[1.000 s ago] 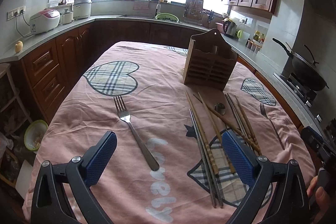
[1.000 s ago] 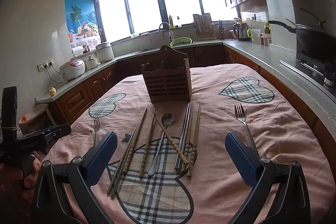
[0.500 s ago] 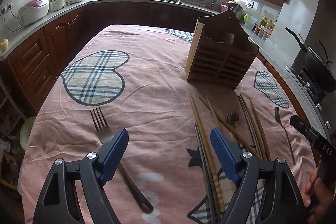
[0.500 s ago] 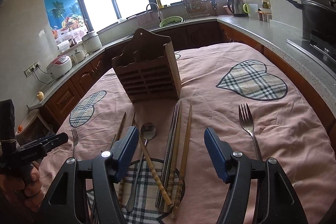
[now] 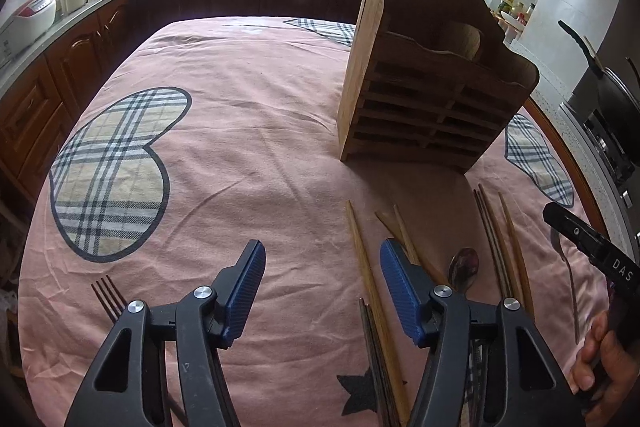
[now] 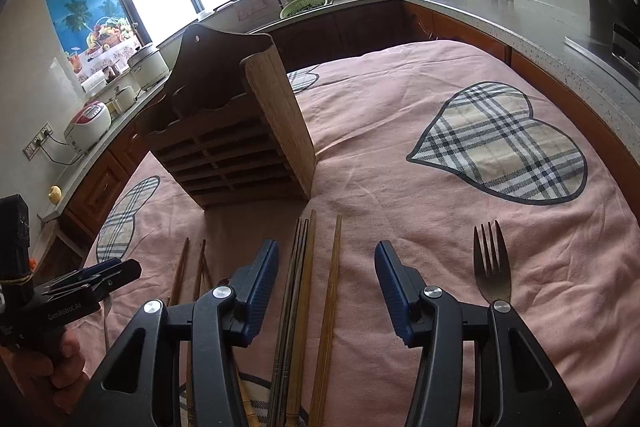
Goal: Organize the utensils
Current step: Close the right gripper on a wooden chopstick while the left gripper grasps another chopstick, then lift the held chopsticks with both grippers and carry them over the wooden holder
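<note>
Jaws on both grippers had just been closing and stood about half open, gripping nothing. A second earlier both hung farther back over the pink tablecloth (image 5: 248, 131); by now they had come forward and lower, and the wooden utensil holder (image 5: 424, 107) loomed much larger in each view.

The left gripper (image 5: 322, 291) had only bare cloth between its blue pads — the fork (image 5: 106, 297), which had lain between the fingers earlier, now sat outside the left finger at about 8 o'clock, tines toward 12. A light wooden chopstick (image 5: 362, 259) lay just inside its right finger, running from 6 to 12 toward the holder. The spoon (image 5: 464, 265) lay beyond that finger at 3 o'clock.

The right gripper (image 6: 326, 285) straddled a bundle of chopsticks (image 6: 302, 267), long axes running 6 to 12, tips toward the holder at 11 o'clock; whether the pads touched them I could not tell. A second fork (image 6: 490, 271) lay outside the right finger at 3 o'clock, tines toward 12.
</note>
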